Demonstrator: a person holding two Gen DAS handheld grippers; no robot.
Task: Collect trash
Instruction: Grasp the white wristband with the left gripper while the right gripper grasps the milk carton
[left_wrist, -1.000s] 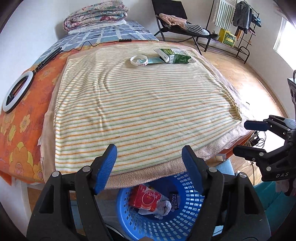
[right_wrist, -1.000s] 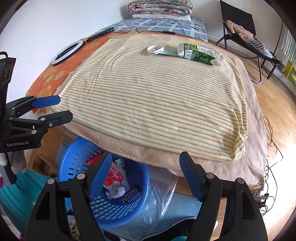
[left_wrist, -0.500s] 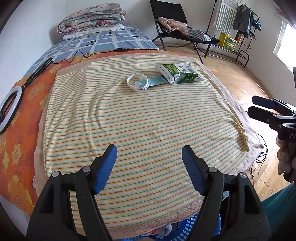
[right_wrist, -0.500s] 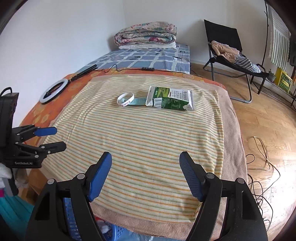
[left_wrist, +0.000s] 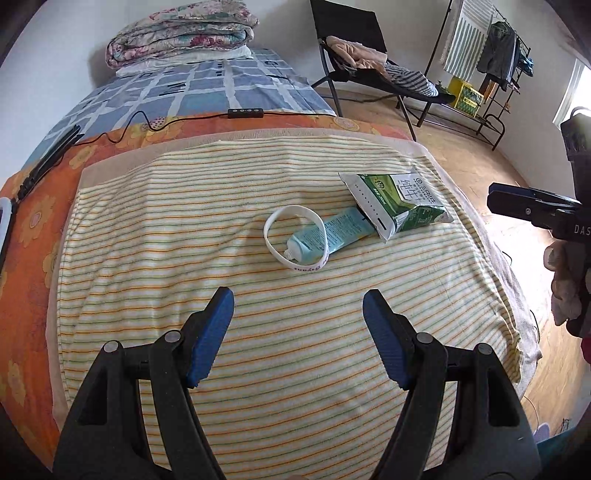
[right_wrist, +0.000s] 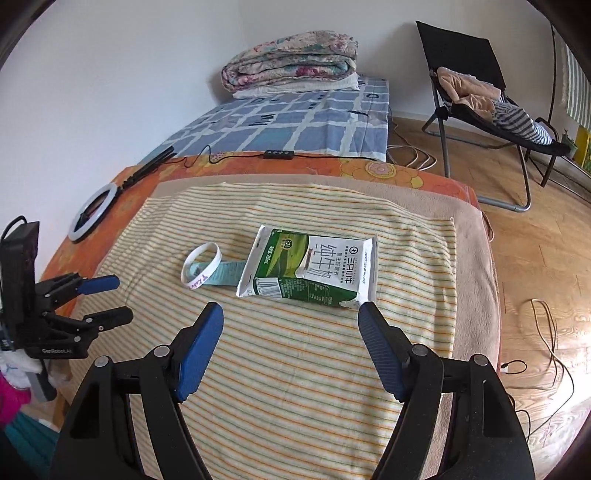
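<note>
Reaching for more trash, both the left gripper and right gripper hovered released and empty, the milk carton at the right one's twelve o'clock seemingly next to grasp.

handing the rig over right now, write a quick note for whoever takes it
Left tongs: open, empty, over the striped blanket.
Right tongs: open, empty, just short of the milk carton.
Trash on the blanket: flattened carton, its end lying over a toothpaste tube, and a white wristband looped over the tube's cap end.
Done: nothing picked up here.
Left: all three pieces. No bin is in view.
</note>
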